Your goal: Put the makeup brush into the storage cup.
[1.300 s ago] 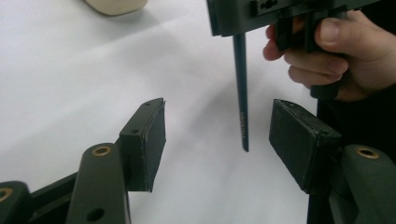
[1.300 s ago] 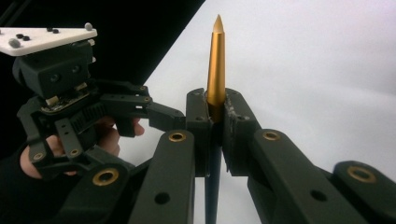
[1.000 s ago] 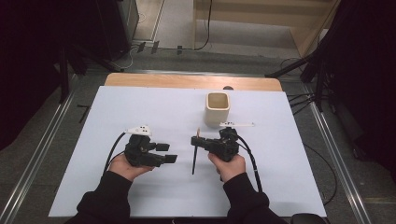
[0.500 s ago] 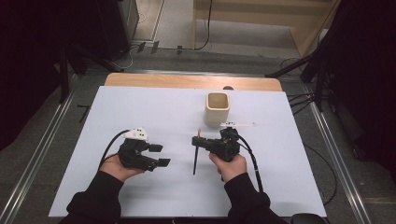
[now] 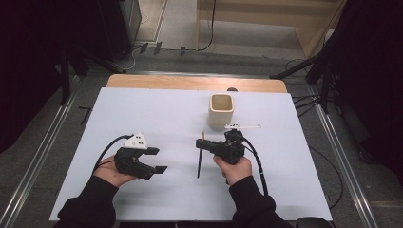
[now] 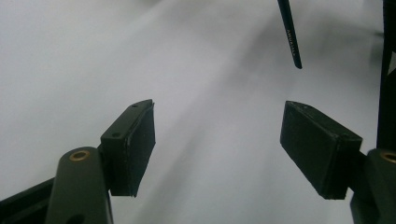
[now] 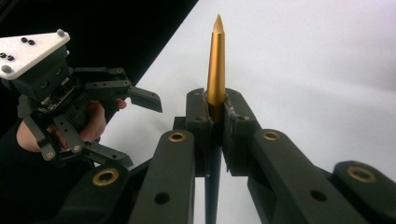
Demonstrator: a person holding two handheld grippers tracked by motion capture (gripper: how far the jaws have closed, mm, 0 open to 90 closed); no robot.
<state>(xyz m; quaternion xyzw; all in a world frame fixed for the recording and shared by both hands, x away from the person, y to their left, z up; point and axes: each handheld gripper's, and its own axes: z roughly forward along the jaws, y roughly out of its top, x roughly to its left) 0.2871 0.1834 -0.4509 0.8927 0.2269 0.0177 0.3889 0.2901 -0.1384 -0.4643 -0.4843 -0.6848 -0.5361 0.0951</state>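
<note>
Pen, slim and black with a gold-coloured pointed end (image 5: 200, 159), is clamped by the right gripper (image 5: 203, 144) over the white worktop (image 5: 157, 109); seen from the high view it hangs crosswise from the shut fingers, gold tip toward the cream square cup (image 5: 221, 110) and the long black end toward the person. The cup stands upright just beyond the right hand (image 5: 233, 168), with a small white stick-like piece (image 5: 243, 127) lying beside it. The left gripper (image 5: 157, 160) sits well apart to the left, its fingers spread and bare; they have just been opening, with nothing between them. In the left gripper view the two black pads (image 6: 137, 144) stand wide over bare worktop, and the pen's black end (image 6: 290, 35) hangs ahead, off to one side. In the right gripper view the fingers (image 7: 201, 126) pinch the pen (image 7: 215, 60) just below its gold section, the tip rising clear above them, the left gripper (image 7: 144, 126) open off to the side. The step seems to be carrying the pen to the cup. Doing it well likely means keeping the pinch firm, since the grip sits far from the pen's middle, tipping the pen upright before lowering, centring it above the cup's mouth, and letting go only once the lower end is inside, so the light cup is not knocked.
</note>
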